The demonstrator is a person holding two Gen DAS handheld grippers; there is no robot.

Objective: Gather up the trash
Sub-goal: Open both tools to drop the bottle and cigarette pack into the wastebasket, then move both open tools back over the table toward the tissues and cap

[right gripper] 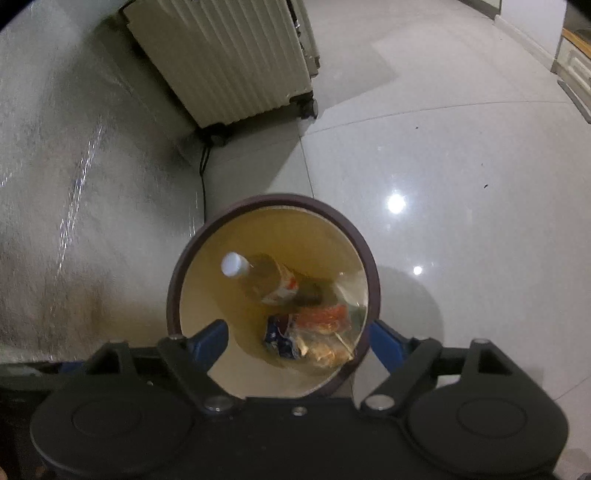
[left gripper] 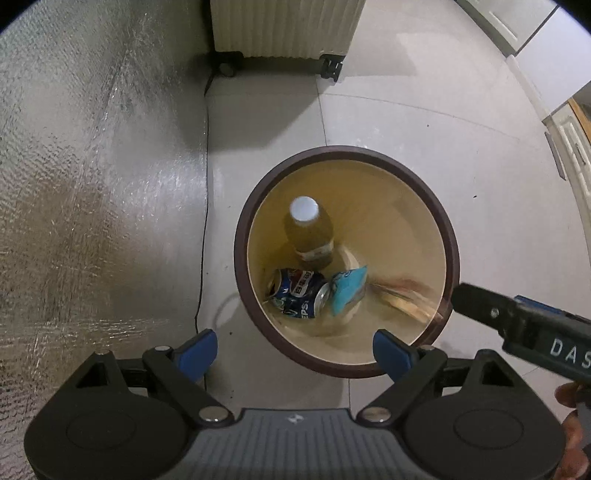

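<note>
A round bin with a brown rim (left gripper: 240, 236) and cream inside stands on the tiled floor. In it lie a white-capped bottle of yellowish drink (left gripper: 308, 236), a crushed blue Pepsi can (left gripper: 297, 293), a light-blue packet (left gripper: 347, 290) and a blurred brownish wrapper (left gripper: 406, 295). My left gripper (left gripper: 295, 352) hangs open over the bin's near rim, nothing between its blue pads. One black finger (left gripper: 480, 302) of the right gripper reaches in from the right. In the right wrist view my right gripper (right gripper: 299, 338) is open above the bin rim (right gripper: 173, 295), over the bottle (right gripper: 266, 280), can (right gripper: 280, 336) and an orange wrapper (right gripper: 321, 317).
A cream ribbed suitcase on wheels (left gripper: 284, 26) stands behind the bin. A silver foil mat (left gripper: 92, 184) covers the floor to the left, with a black cable (left gripper: 203, 221) along its edge. White cabinets (left gripper: 546, 55) line the far right.
</note>
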